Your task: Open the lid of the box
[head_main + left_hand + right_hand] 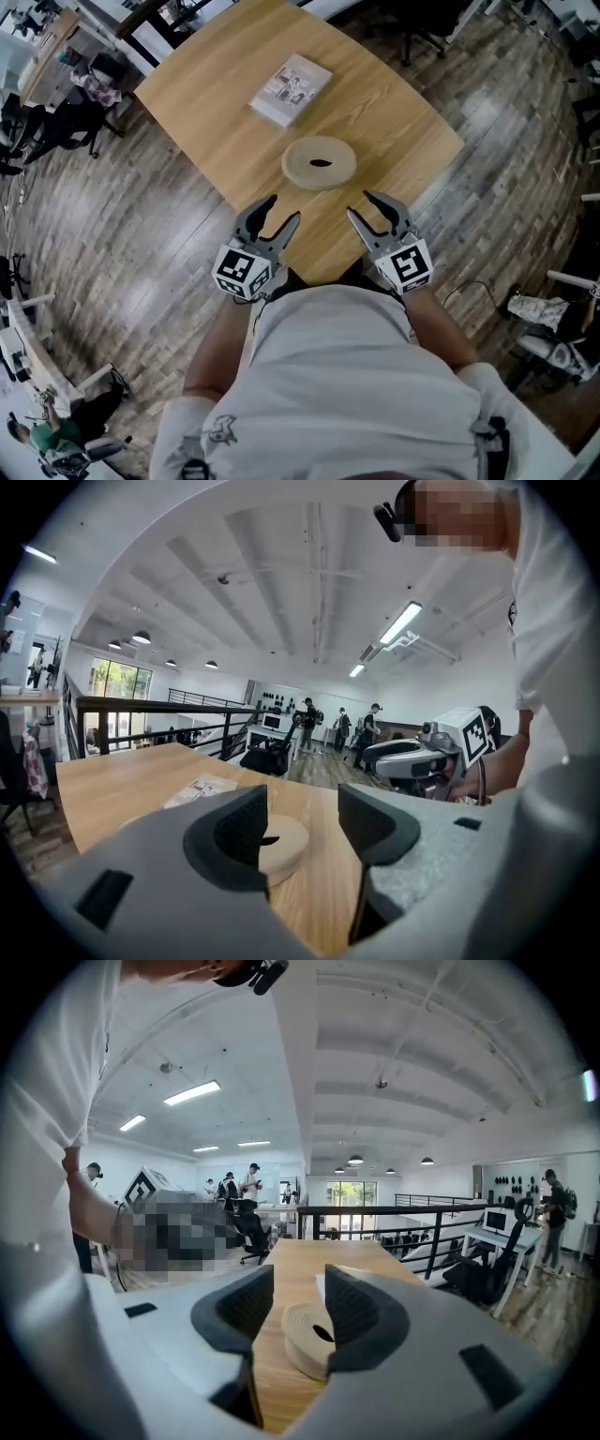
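Note:
A round, flat tan box [320,162] with a dark slot in its top sits on the wooden table [208,111], just beyond both grippers. It also lies ahead of the jaws in the left gripper view [282,842] and the right gripper view [302,1333]. My left gripper [283,208] hovers over the table's near edge, open and holding nothing [302,822]. To its right my right gripper [361,204] is likewise open and empty [298,1302]. Neither touches the round box.
A white rectangular box with printed pictures [291,89] lies farther back on the table [199,789]. The table has a curved near edge over wood flooring. Office chairs [56,122] and desks stand around; people stand in the distance.

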### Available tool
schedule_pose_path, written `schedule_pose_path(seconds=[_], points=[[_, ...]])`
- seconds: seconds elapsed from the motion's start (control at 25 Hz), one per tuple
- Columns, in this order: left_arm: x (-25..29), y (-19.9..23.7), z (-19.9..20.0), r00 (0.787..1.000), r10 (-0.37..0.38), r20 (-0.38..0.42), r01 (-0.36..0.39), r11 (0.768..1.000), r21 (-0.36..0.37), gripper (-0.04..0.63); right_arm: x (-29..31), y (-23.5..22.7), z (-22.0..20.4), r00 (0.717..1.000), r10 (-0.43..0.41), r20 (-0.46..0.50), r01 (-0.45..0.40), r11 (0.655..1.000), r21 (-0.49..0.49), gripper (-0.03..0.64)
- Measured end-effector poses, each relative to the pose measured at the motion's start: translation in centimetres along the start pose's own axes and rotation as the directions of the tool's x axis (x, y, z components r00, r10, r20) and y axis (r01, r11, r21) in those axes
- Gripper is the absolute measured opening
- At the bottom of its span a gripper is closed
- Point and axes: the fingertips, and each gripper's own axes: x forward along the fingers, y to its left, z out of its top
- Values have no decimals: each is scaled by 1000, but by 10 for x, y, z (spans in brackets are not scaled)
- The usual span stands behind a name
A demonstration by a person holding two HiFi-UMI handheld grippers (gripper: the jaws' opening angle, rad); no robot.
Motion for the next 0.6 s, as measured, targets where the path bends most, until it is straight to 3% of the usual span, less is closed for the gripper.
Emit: schedule_pose_path(seconds=[0.16, 0.36, 0.6], points=[[11, 26, -17, 998, -44, -43, 44, 999, -13, 225, 24, -1, -7, 998, -17, -56, 15, 999, -40, 179], [26, 41, -38, 982, -157, -107, 155, 988, -27, 236, 49, -1, -25, 987, -28, -155, 15, 996, -87, 181], [41, 63, -62, 963, -204, -176, 212, 977, 25, 238, 79, -8, -55, 966, -45, -256, -2, 984, -178, 184]])
